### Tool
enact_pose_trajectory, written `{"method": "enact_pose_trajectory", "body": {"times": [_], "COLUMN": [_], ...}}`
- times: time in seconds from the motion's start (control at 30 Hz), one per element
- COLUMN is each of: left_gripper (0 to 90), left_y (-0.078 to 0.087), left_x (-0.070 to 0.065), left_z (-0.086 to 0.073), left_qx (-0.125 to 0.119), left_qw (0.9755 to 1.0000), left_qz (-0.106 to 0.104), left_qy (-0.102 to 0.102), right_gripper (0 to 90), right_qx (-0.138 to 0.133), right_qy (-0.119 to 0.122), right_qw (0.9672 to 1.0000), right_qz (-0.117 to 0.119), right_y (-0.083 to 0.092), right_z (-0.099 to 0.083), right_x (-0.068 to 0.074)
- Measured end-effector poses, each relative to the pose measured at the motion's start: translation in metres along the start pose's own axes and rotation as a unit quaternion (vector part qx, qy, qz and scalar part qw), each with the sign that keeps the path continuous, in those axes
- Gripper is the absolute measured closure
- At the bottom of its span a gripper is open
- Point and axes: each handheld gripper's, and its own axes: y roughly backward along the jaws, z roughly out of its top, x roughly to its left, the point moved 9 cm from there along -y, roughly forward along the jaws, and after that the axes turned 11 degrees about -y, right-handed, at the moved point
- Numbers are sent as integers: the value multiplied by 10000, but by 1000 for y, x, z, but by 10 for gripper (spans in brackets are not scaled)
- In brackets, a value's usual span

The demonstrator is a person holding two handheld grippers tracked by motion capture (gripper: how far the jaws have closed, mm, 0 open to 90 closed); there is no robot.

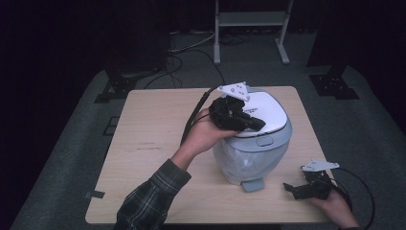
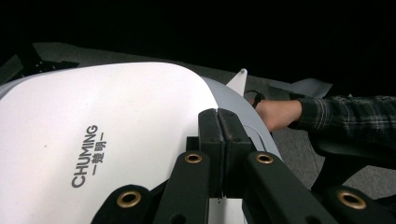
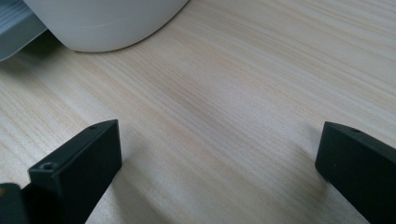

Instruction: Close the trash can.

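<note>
One bin: pedal bin (image 1: 251, 153) on table (image 1: 148, 143), lid (image 1: 265, 115) down
Left gripper (image 1: 256, 123): clenched, empty, over lid front
Right gripper (image 1: 292, 189): released, idle on table
Left to do: likely pressing release button (image 1: 264, 141)

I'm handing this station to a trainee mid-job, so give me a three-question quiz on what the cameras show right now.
1. True or false: the left gripper is shut above the white lid of the rounded grey-and-white pedal bin.
2. Where is the right gripper? A on the lid; B low over the pale wooden table, right of the bin; C inside the bin.
3. What word is printed on the lid?

Key: 1 true. 2 B, jaws open. 3 CHUMING.
</note>
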Motion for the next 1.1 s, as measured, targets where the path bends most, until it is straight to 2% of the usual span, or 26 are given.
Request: {"method": "enact_pose_trajectory", "body": {"times": [0.27, 0.3, 0.33, 0.4, 0.43, 0.47, 0.5, 0.63, 0.67, 0.73, 0.83, 0.93, 1.1], "left_gripper": [900, 900, 900, 900, 900, 900, 900, 895, 845, 727, 616, 519, 377], "left_y": [-3, -4, -5, -7, -9, -9, -8, -5, -5, -3, 1, 8, 17], "left_x": [0, -1, -1, -1, -1, -1, -1, 0, -1, -1, 2, 2, 3], "left_z": [-2, -2, -2, -2, -5, -5, -6, -7, -7, -6, -7, -8, -15], "left_qx": [34, 14, -28, -79, -8, -73, -104, -201, -230, -247, -209, -259, -183], "left_qw": [10000, 9999, 9998, 9996, 9998, 9996, 9996, 9995, 9993, 9995, 9996, 9993, 9990], "left_qz": [-36, -132, -135, -164, -117, -159, -176, -161, -226, -130, 68, 128, 350], "left_qy": [22, 69, 165, 202, 189, 237, 179, 192, 191, 161, 176, 226, 225], "right_gripper": [0, 0, 0, 0, 0, 0, 0, 0, 0, 0, 0, 0, 0], "right_qx": [-2, -2, -2, -1, -2, -4, -8, -8, -9, -9, -9, -8, -9], "right_qy": [1, 0, -1, -3, -4, -7, -7, -4, -4, -4, -3, -5, -6], "right_qw": [10000, 10000, 10000, 10000, 10000, 10000, 10000, 10000, 10000, 10000, 10000, 10000, 10000], "right_qz": [1, 0, 0, 0, 1, -3, -10, -9, -9, -8, -8, -8, -7], "right_y": [0, 0, 0, 0, 0, 0, 0, 0, 0, 0, 0, 0, 0], "right_z": [0, 0, 0, 0, 0, 0, 0, 0, 0, 0, 0, 0, 0], "right_x": [0, 0, 0, 0, 0, 0, 0, 0, 0, 0, 0, 0, 0]}}
